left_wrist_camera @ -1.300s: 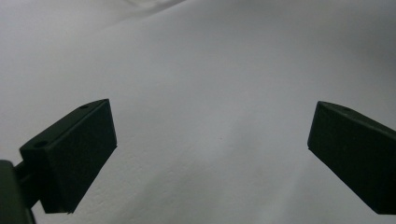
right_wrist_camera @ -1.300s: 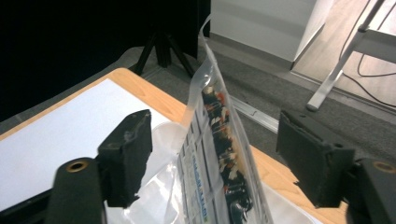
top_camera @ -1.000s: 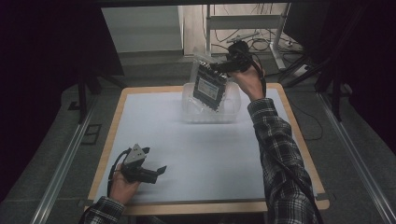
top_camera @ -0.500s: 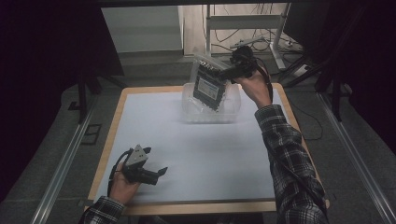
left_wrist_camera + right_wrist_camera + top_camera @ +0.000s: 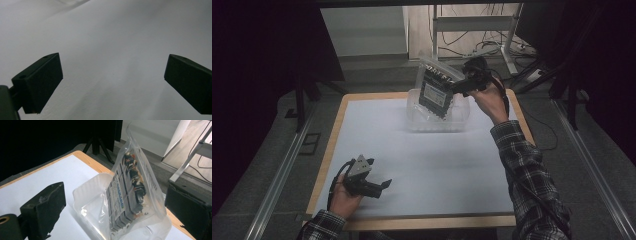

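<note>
Overhead first: right arm is stretched up and forward over the far edge of the table, wrist cocked, with the right gripper holding a clear bag of dark parts by its top corner. Bag hangs tilted over a clear tub at the far edge, bottom end dipping into it. Left hand sits low at the near left corner, left gripper pointing right, just over the sheet. Big bare stretch of white in between.

Left gripper view: jaws spread wide, nothing between them, plain white surface ahead.

Right gripper view: jaws look wide apart either side of the bag, so I can't tell what's actually pinching it. Tub sits right by the wooden edge.
</note>
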`<state>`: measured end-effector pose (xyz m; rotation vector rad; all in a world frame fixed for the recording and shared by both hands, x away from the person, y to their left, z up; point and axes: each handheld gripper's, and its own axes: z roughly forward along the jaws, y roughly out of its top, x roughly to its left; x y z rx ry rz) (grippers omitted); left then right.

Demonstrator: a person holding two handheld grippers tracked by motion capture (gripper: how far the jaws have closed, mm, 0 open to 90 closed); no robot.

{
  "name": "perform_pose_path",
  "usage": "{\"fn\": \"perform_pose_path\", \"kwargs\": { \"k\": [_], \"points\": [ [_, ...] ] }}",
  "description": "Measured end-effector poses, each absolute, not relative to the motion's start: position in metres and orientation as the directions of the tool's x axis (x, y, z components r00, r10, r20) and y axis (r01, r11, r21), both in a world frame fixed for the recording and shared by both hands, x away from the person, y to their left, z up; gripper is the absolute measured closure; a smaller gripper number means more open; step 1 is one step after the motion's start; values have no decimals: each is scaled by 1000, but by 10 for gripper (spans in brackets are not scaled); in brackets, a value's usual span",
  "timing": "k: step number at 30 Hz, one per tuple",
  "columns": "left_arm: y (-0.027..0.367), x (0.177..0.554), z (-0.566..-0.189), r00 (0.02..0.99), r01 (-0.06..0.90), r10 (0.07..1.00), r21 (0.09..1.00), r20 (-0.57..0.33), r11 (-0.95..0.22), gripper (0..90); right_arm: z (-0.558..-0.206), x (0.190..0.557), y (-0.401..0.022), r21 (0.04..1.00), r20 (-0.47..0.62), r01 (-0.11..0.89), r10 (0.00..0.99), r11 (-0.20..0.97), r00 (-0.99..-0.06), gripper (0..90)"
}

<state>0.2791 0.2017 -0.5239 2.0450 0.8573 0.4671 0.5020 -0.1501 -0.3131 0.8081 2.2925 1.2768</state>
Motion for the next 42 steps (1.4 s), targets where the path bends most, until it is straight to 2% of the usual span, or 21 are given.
{"fn": "perform_pose_path", "kwargs": {
  "k": [14, 25, 42],
  "points": [
    [206, 277, -520, 680, 406, 734, 832, 2, -379, 18, -330, 476, -163, 860, -41, 295, 632, 416, -774, 28],
    [210, 277, -516, 674, 450, 736, 822, -58, -348, 43, -345, 459, -170, 858, -37, 296, 625, 420, -780, 30],
    [208, 277, -518, 670, 440, 741, 823, -36, -358, 37, -354, 431, -175, 849, -43, 294, 611, 440, -790, 28]
  ]
}}
